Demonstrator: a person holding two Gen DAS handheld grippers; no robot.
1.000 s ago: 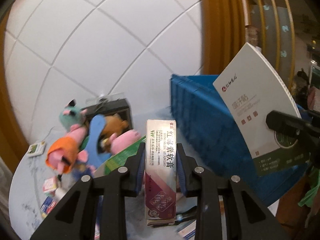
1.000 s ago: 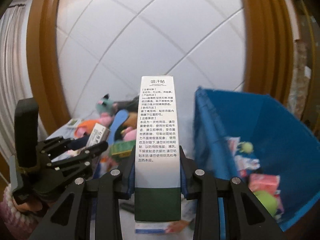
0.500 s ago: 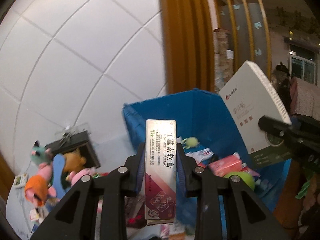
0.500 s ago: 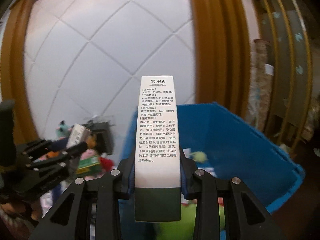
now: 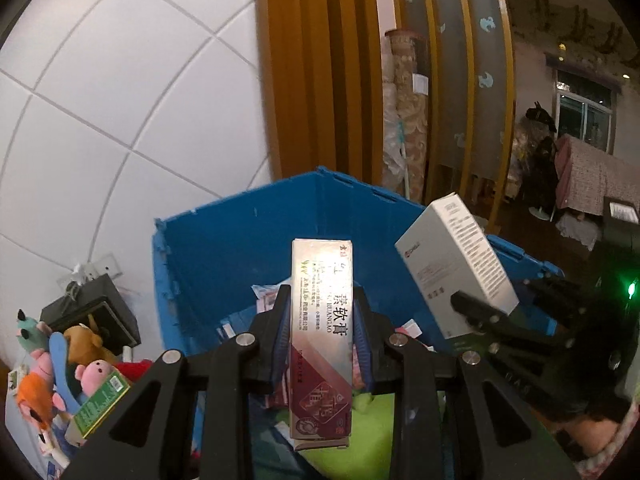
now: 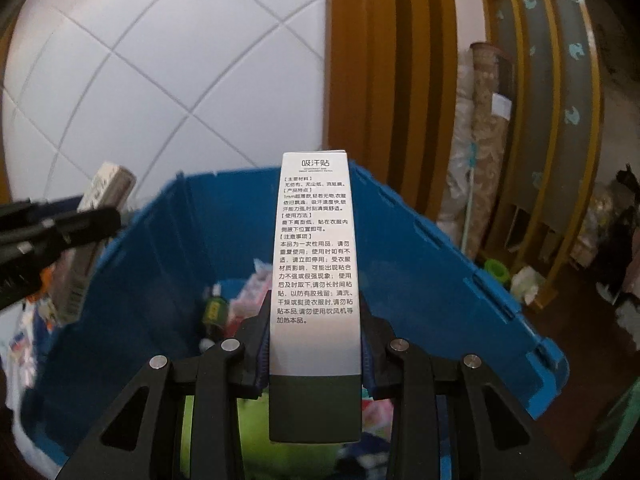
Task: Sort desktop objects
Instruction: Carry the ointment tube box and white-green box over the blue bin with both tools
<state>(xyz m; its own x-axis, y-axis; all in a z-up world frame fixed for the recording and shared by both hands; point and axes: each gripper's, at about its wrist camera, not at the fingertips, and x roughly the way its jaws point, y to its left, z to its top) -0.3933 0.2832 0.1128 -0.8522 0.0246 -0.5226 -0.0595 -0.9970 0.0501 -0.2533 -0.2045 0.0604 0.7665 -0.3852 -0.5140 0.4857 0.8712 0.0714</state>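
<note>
My left gripper [image 5: 322, 316] is shut on a long silver and maroon ointment box [image 5: 322, 344], held above the open blue crate [image 5: 248, 240]. My right gripper [image 6: 316, 320] is shut on a tall white and dark green box [image 6: 314, 264] with printed text, also held over the blue crate [image 6: 432, 248]. That white box [image 5: 456, 272] and the right gripper show at the right of the left wrist view. The ointment box [image 6: 100, 208] and the left gripper show at the left of the right wrist view. The crate holds several packets and a green item [image 6: 208, 420].
Plush toys [image 5: 48, 372] and a green box [image 5: 100, 404] lie on the table left of the crate, with a black box [image 5: 92, 312] behind them. A white tiled wall [image 5: 120, 80] and wooden columns [image 5: 328, 64] stand behind.
Both grippers have swung right from the toy pile to above the crate, each still holding its box. The crate's inside now fills the lower view.
</note>
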